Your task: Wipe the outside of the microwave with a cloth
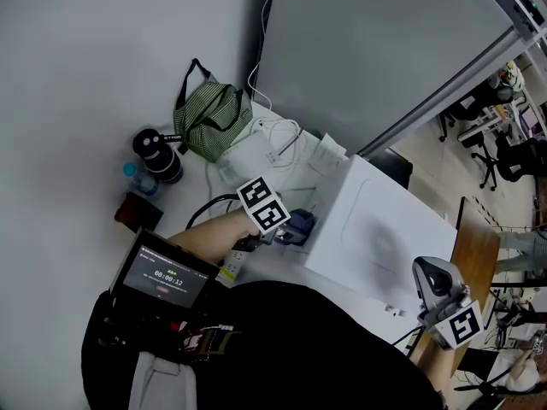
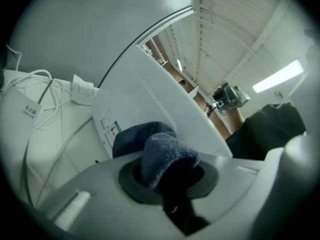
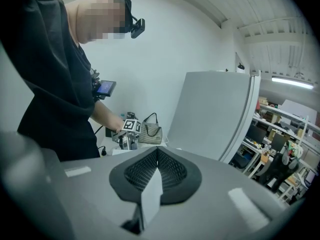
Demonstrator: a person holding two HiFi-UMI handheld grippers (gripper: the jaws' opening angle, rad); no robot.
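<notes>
A: Microwave [image 1: 376,229] from the left gripper [image 1: 286,227]?

B: At three o'clock in the head view, right against it. White box, with the side wall nearest the gripper running roughly from one o'clock to seven o'clock.

A: And the left claw?

B: Clamped on a dark blue cloth [image 1: 301,222], bunched between the jaws and bulging forward. Seemingly pressed to that side wall, close to a small printed label [image 2: 111,129].

A: Right gripper [image 1: 446,304]?

B: By the microwave's opposite corner, about four o'clock from the cloth and well apart from it. Jaws closed pad to pad, nothing between them.

A: Nearer hand for the wipe?

B: The left, by judgement. Likely stroke along the wall's length, toward one or seven o'clock, with steady pressure to keep the cloth from slipping.
</notes>
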